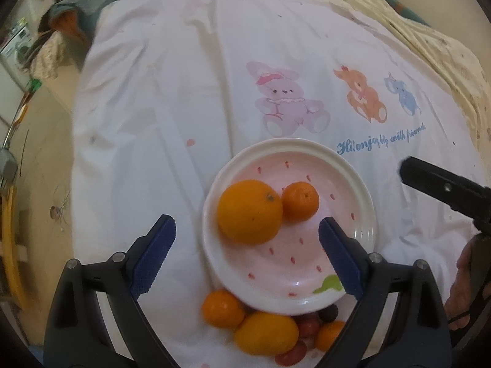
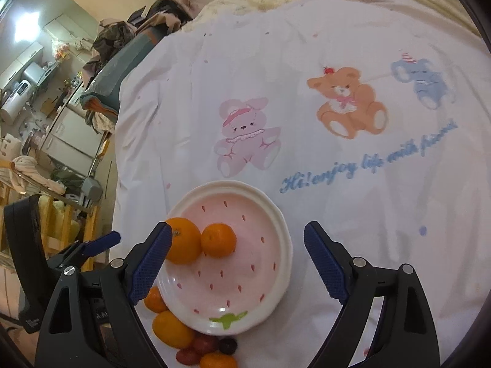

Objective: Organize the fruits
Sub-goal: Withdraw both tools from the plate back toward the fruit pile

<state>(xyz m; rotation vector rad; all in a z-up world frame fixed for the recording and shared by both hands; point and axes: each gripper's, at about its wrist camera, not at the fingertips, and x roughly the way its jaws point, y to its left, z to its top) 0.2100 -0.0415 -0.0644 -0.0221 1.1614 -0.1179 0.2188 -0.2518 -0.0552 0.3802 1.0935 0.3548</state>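
A pink strawberry-pattern plate (image 1: 365,202) (image 2: 285,239) lies on a white sheet. On it a big orange (image 1: 250,211) (image 2: 184,240) touches a small mandarin (image 1: 300,201) (image 2: 218,239). My left gripper (image 1: 247,225) hangs open above the plate's near side, nothing between its blue pads. My right gripper (image 2: 237,230) is open too, over the plate, empty. Loose fruit lies just in front of the plate: a mandarin (image 1: 222,308) (image 2: 155,302), an oval orange fruit (image 1: 265,332) (image 2: 172,329), small dark red fruits (image 1: 307,326) (image 2: 204,343) and another mandarin (image 1: 330,334) (image 2: 218,362).
The sheet (image 1: 184,107) (image 2: 337,260) carries printed cartoon animals and blue writing. Its left edge drops to a cluttered room with furniture (image 2: 70,135). A cream blanket (image 1: 429,36) lies beyond. In the left wrist view the other gripper's black body (image 1: 445,187) and a hand (image 1: 463,285) stand at the right.
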